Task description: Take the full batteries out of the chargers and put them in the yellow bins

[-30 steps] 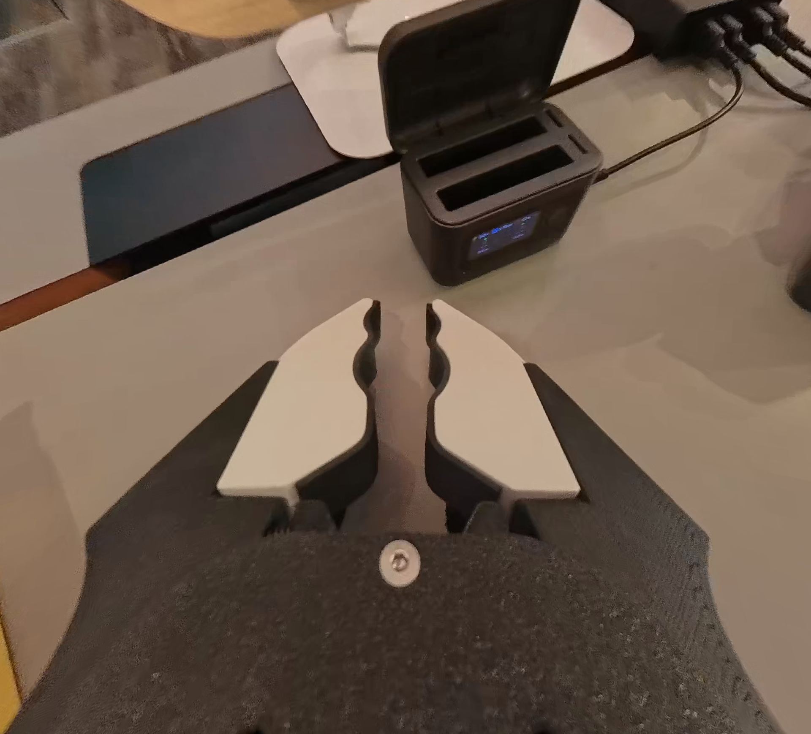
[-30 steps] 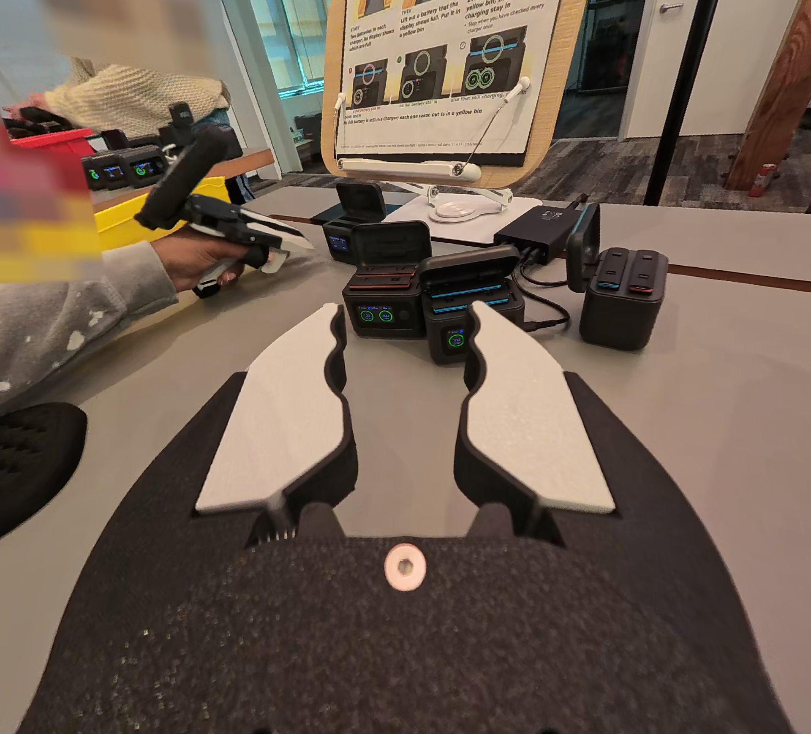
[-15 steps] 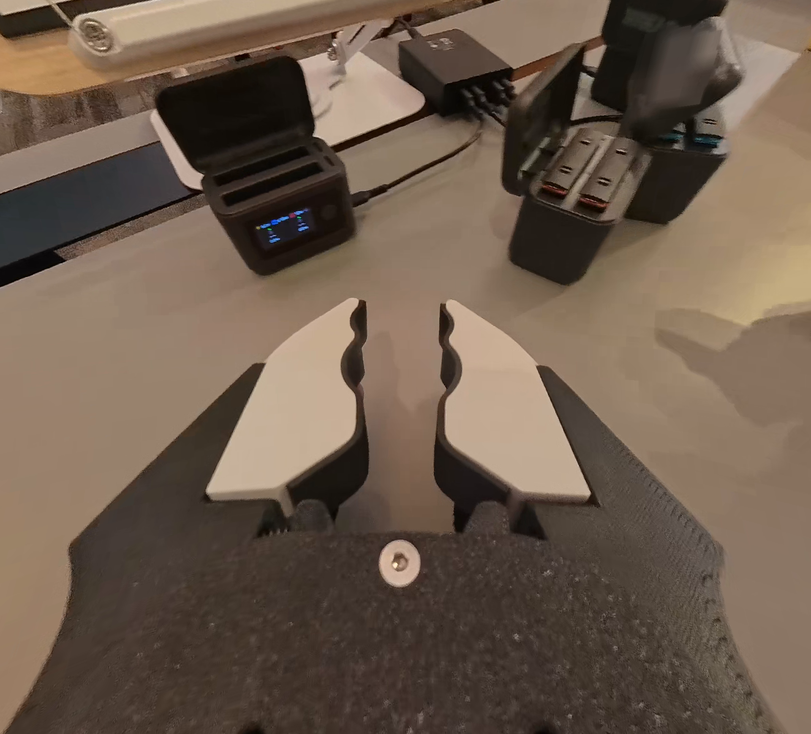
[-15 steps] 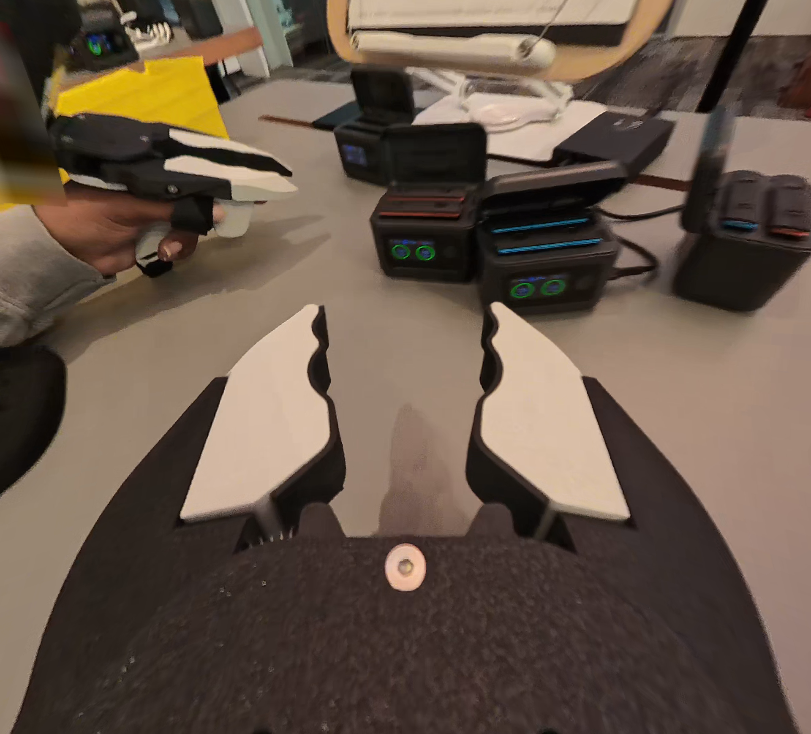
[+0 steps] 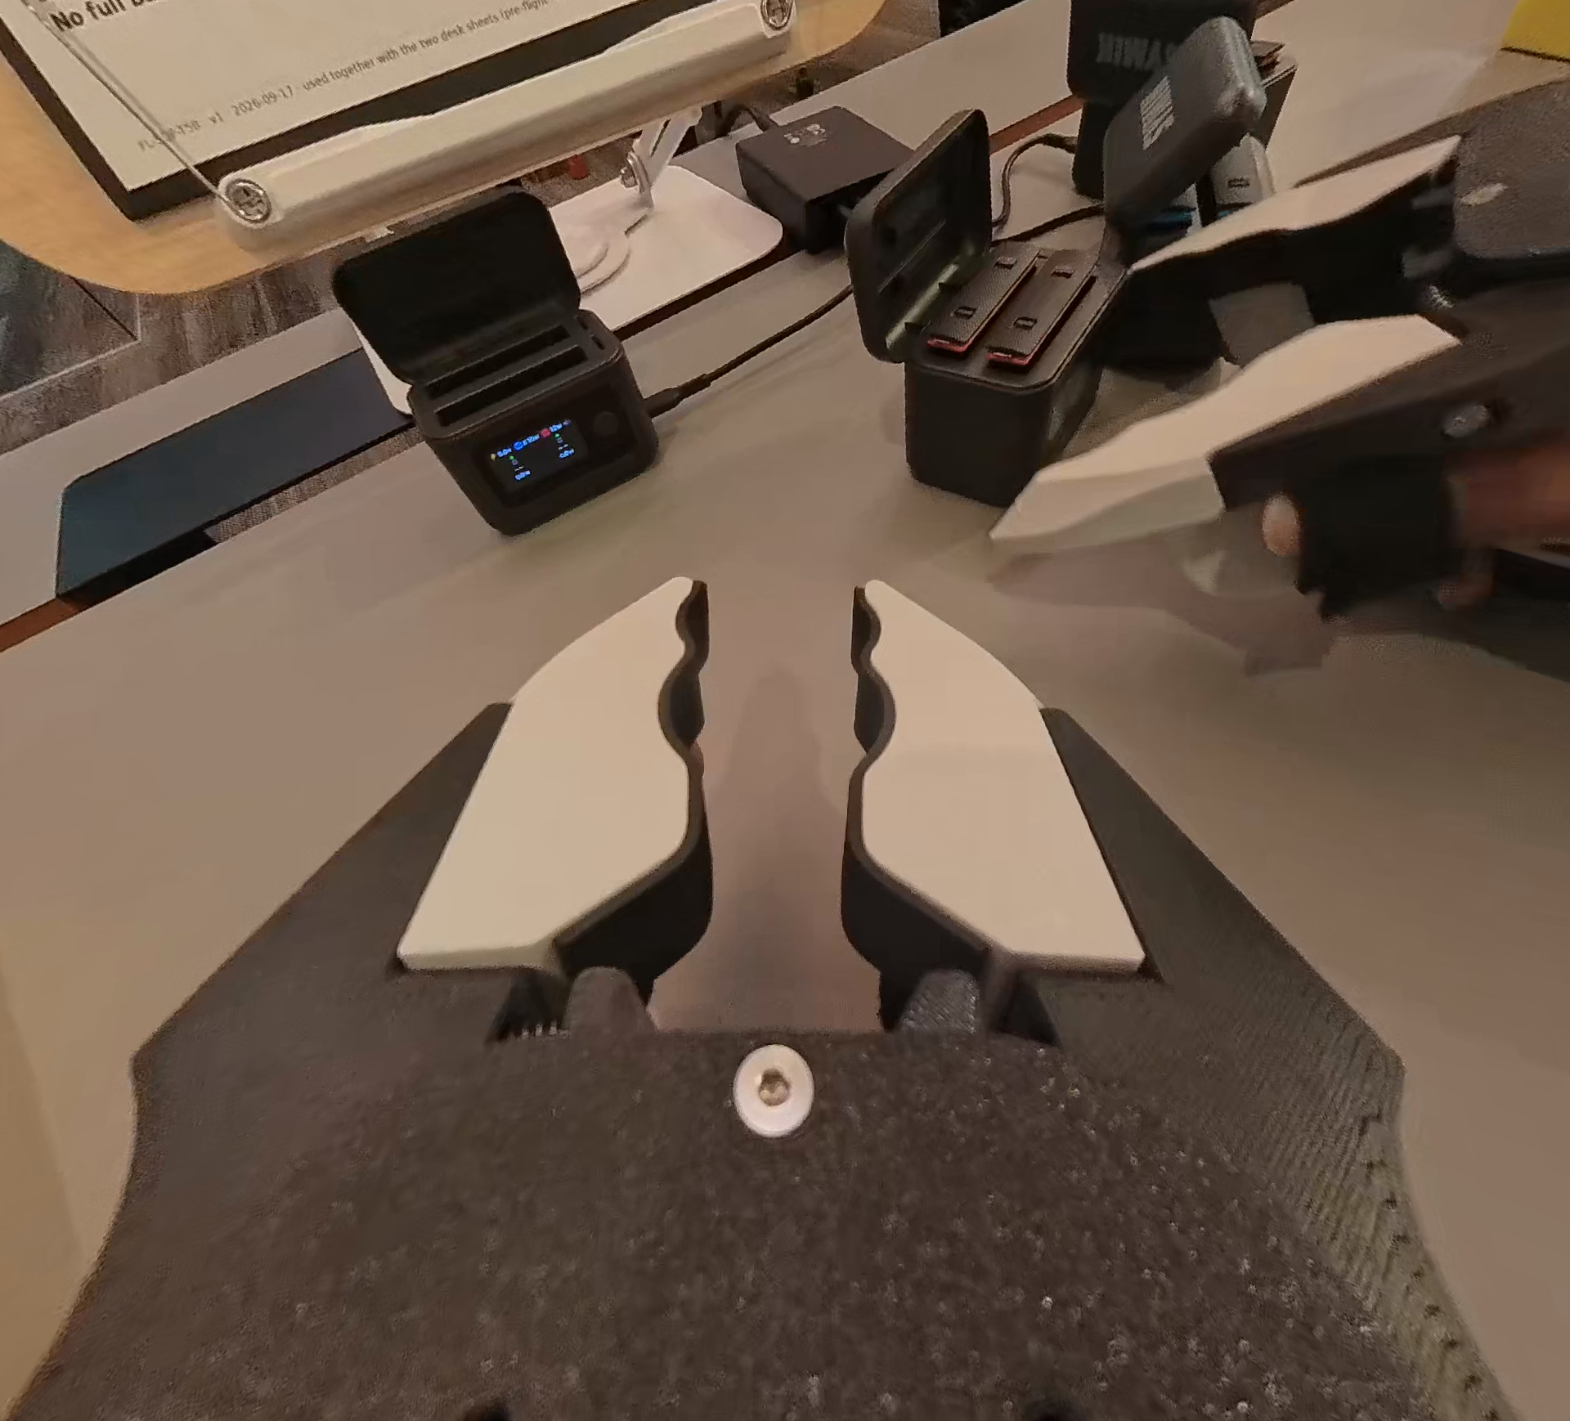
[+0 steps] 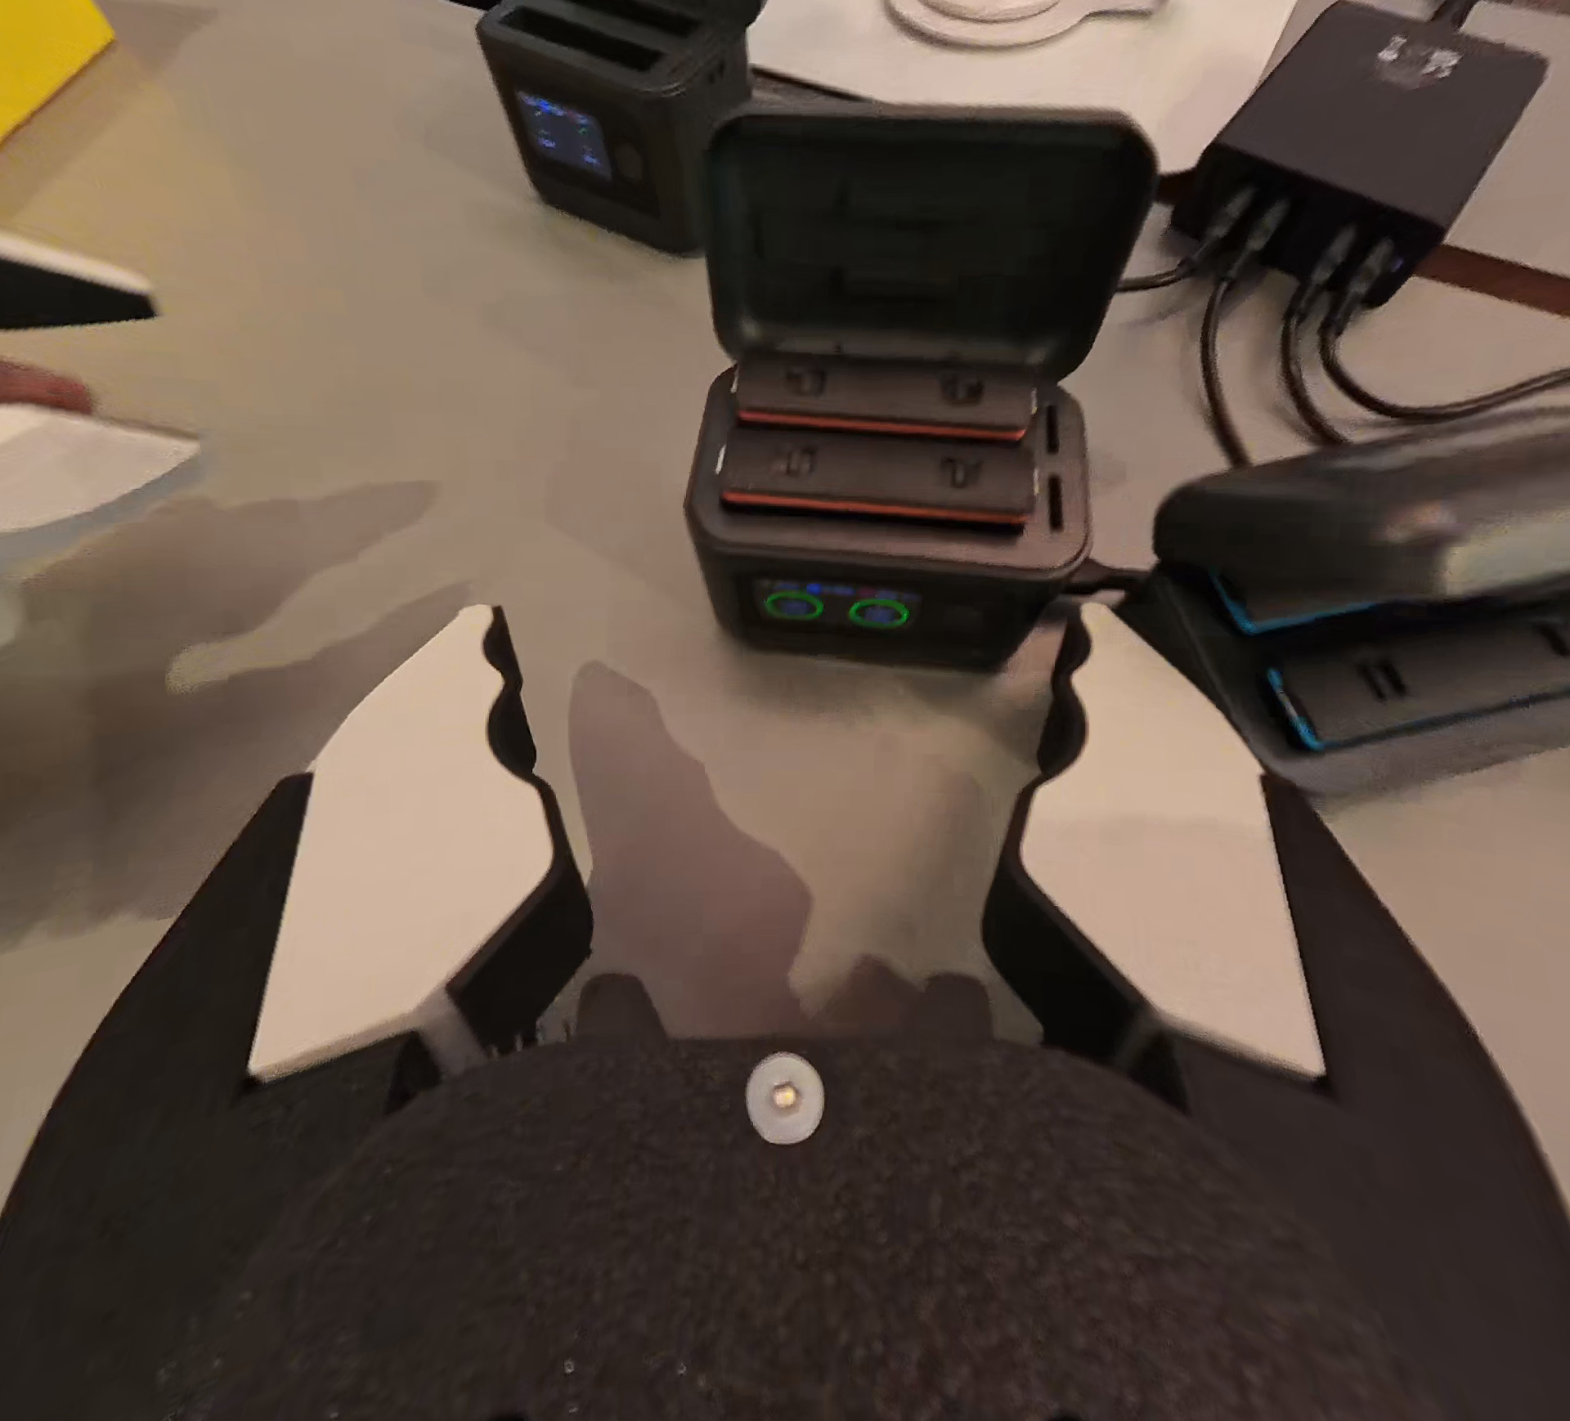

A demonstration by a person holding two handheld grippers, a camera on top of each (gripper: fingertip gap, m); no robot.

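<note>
Right claw (image 6: 782, 624) gapes wide and empty, lined up on the charger (image 6: 883, 531) with two green rings.
Left claw (image 5: 777, 599), narrowly parted, holds nothing above the smooth grey counter (image 5: 255, 701). Risk: two slick, red-edged batteries (image 6: 883, 403) sit side by side, so a skewed pinch may snag both. Yellow bin (image 6: 42, 21) waits far left.

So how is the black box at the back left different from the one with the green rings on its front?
The back charger has two empty slots; the near charger holds two orange-edged batteries. The back charger's little screen shows blue marks, the near charger's shows two green rings. The near charger sits closer to the right tongs. Both are dark boxes with their lids up on the grey table.
</note>
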